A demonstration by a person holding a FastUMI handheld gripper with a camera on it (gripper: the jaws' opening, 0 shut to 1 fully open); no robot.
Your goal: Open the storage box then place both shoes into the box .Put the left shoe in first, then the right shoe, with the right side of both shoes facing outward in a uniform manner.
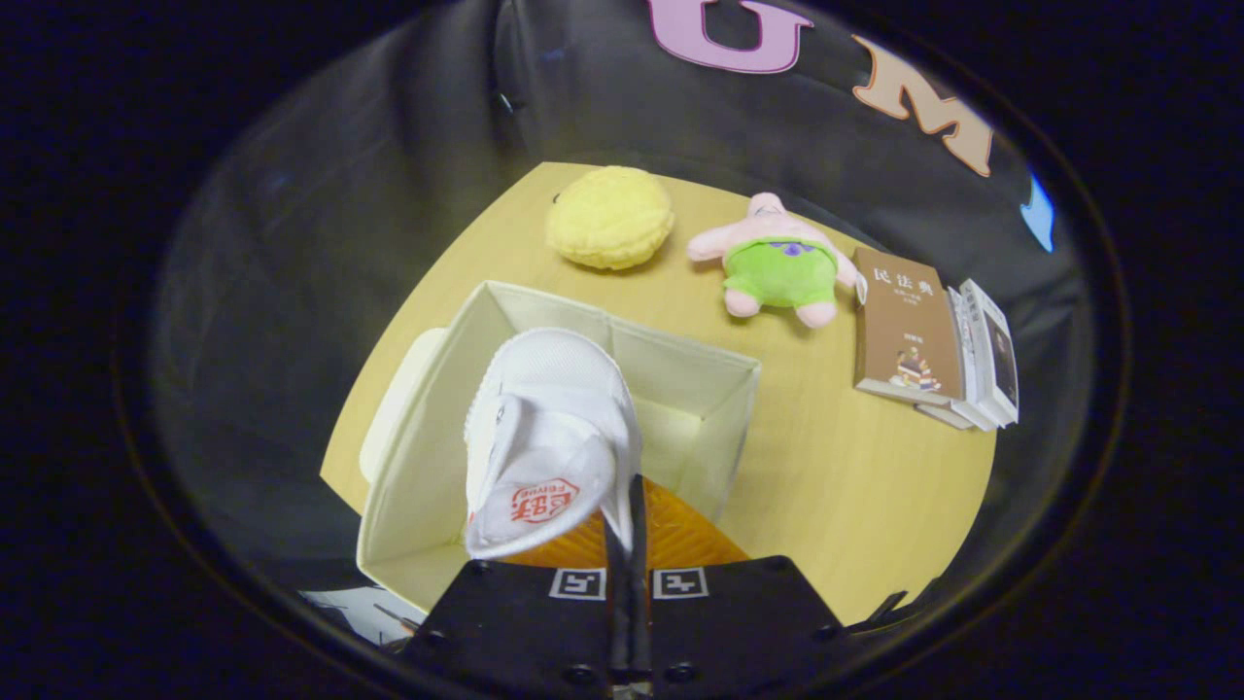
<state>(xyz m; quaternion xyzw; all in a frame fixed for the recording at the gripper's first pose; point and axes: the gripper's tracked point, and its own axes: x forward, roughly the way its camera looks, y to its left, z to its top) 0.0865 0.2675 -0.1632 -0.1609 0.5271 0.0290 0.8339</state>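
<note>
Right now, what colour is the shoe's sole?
Orange, ribbed sole of the white shoe, seen in the gripper view.

One shoe (549, 437), one storage box (680, 360), two plush toys (610, 218), three books (904, 326).

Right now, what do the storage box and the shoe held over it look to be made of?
The storage box looks like cream fabric over stiff panels: matte, with creased corners. The shoe, clamped in the gripper above the open box, seems to be white canvas or knit, finely textured at the toe, with an orange ribbed sole, likely rubber.
</note>
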